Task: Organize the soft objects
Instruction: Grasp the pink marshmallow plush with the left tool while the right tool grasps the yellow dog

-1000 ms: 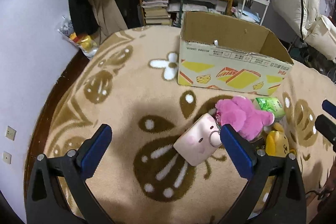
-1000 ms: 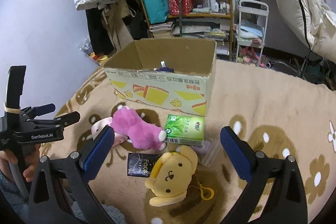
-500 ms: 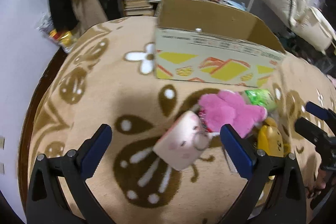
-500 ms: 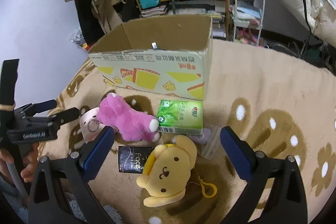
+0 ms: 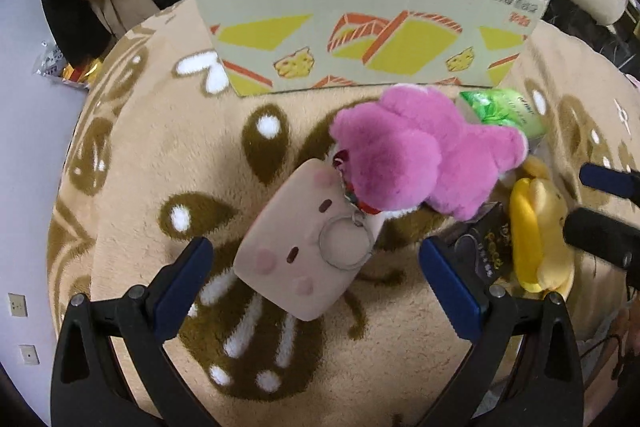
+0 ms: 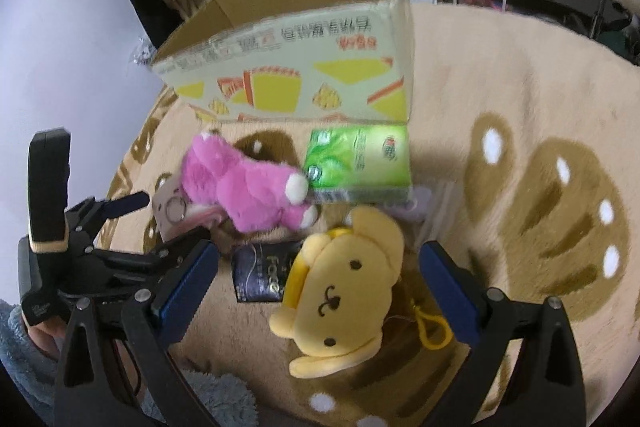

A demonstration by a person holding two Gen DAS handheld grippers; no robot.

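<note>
Pink plush (image 6: 244,191) hides part of the square plush (image 6: 170,211); cardboard box (image 5: 360,23) interior unseen.

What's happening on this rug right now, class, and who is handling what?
A person holds a gripper in each hand over a rug strewn with soft toys, beside an open cardboard box. The left gripper, jaws open, frames a pale pink square plush with a key ring. The right gripper, also open, is lined up on a yellow dog plush. A pink plush, a green tissue pack and a dark packet lie between them. Nothing is gripped yet.
</note>
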